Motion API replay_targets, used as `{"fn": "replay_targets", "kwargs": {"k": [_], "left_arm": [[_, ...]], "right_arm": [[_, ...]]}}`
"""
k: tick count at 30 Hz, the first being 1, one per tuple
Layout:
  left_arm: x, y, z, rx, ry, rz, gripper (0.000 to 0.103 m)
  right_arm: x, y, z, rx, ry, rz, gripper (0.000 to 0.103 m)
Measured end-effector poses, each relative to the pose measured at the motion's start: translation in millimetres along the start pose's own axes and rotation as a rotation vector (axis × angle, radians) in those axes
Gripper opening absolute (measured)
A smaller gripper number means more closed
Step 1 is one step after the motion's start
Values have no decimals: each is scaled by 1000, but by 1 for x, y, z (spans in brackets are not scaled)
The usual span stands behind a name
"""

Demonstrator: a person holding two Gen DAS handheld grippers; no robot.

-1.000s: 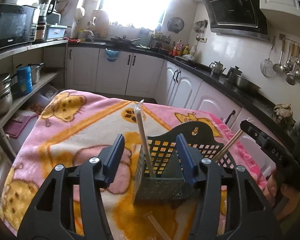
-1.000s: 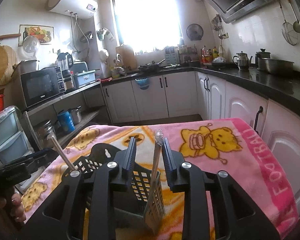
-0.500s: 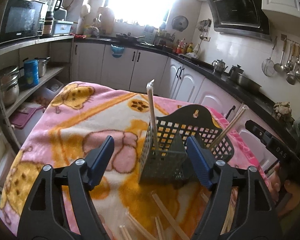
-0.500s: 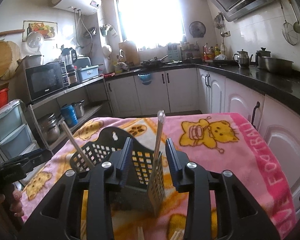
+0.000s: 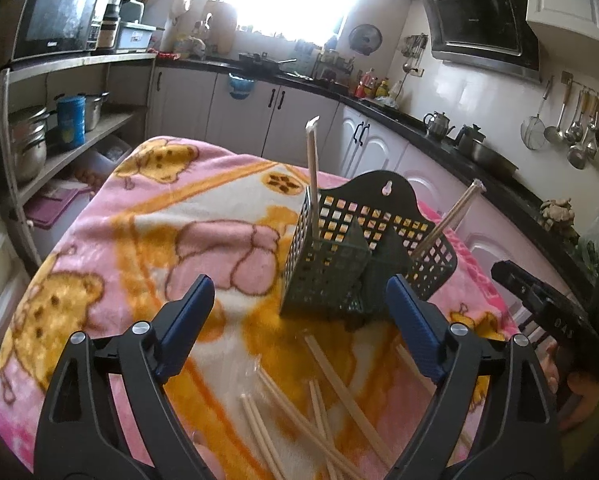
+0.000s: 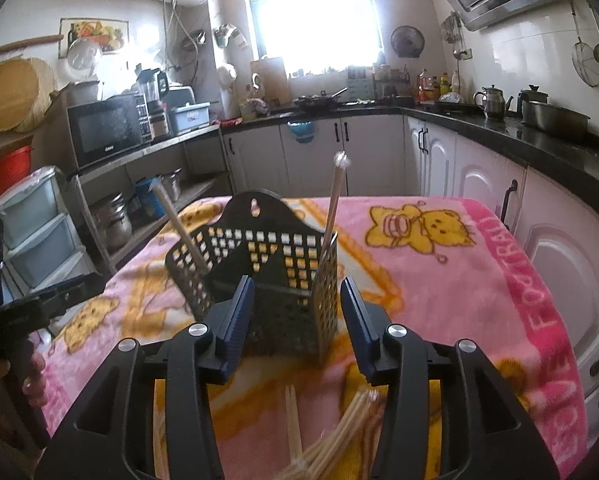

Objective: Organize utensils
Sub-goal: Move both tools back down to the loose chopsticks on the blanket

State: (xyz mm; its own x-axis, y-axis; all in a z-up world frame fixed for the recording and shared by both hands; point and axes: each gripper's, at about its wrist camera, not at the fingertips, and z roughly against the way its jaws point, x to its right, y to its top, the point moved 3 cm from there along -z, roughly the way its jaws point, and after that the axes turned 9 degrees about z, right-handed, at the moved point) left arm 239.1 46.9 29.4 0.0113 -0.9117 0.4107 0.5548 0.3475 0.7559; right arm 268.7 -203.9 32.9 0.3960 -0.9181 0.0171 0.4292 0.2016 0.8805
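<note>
A dark green perforated utensil basket (image 5: 339, 264) stands upright on the pink blanket (image 5: 147, 216); it also shows in the right wrist view (image 6: 267, 280). One wrapped chopstick pair (image 5: 312, 176) stands in its left compartment and another (image 5: 447, 216) leans in the right one; both show in the right wrist view (image 6: 331, 204) (image 6: 179, 228). Several loose wrapped chopsticks (image 5: 311, 412) lie on the blanket in front of the basket (image 6: 331, 440). My left gripper (image 5: 299, 320) is open and empty, behind the basket. My right gripper (image 6: 297, 324) is open and empty.
White cabinets and a black counter (image 6: 539, 140) with kettles and a pan run along the right and back. Open shelves with pots (image 5: 27, 148) and a microwave (image 5: 55, 16) stand left. The other gripper's black body (image 5: 555, 320) is at the right edge.
Both grippers have opened wider and pulled back from the basket, leaving their chopstick pairs standing in it. The loose chopsticks on the blanket have come into view.
</note>
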Motion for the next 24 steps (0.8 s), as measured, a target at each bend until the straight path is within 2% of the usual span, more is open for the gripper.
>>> {"fn": "replay_targets", "kwargs": {"k": [11,24], "left_arm": [[-10,-23,8,-49,-1,17,79],[-9,-67,-3,-166,-12,50,79]], "right_arm": [[-7,-30,14,-52,10,21,43],[4,-60,20,-112,-1,0,43]]}}
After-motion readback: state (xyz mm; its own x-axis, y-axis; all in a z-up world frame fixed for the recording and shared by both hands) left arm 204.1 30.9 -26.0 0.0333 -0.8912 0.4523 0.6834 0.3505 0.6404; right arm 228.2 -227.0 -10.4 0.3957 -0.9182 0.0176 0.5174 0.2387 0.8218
